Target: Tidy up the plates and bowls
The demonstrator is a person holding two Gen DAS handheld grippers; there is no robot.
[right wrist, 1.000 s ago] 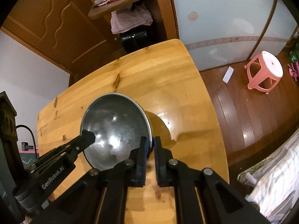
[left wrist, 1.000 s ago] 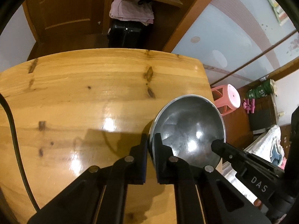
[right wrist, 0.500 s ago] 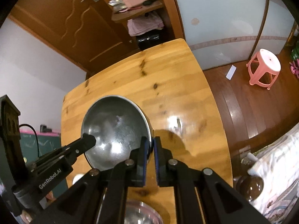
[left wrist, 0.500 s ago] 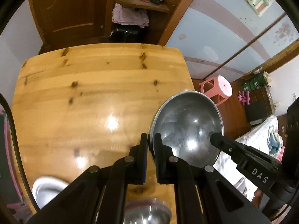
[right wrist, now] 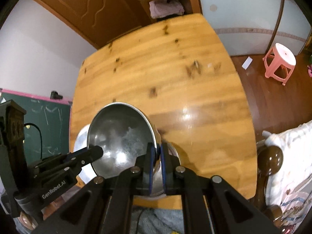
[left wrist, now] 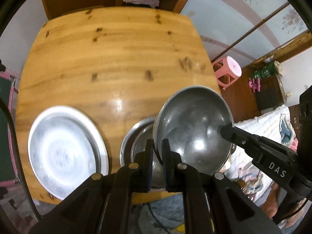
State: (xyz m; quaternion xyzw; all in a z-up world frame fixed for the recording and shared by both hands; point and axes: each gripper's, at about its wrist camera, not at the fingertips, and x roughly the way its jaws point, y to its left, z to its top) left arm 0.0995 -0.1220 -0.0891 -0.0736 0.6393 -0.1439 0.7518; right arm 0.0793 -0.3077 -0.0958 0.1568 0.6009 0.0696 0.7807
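With both grippers (left wrist: pixel 157 152) (right wrist: pixel 157 156) pinching opposite rims, keep the bowl (left wrist: pixel 193 128) level and centre it over the lower bowl (left wrist: pixel 136 136) before releasing.

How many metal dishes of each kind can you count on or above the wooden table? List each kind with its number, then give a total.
Metal bowls: 2 (held bowl, bowl underneath)
Metal plates: 1 (plate)
Total: 3
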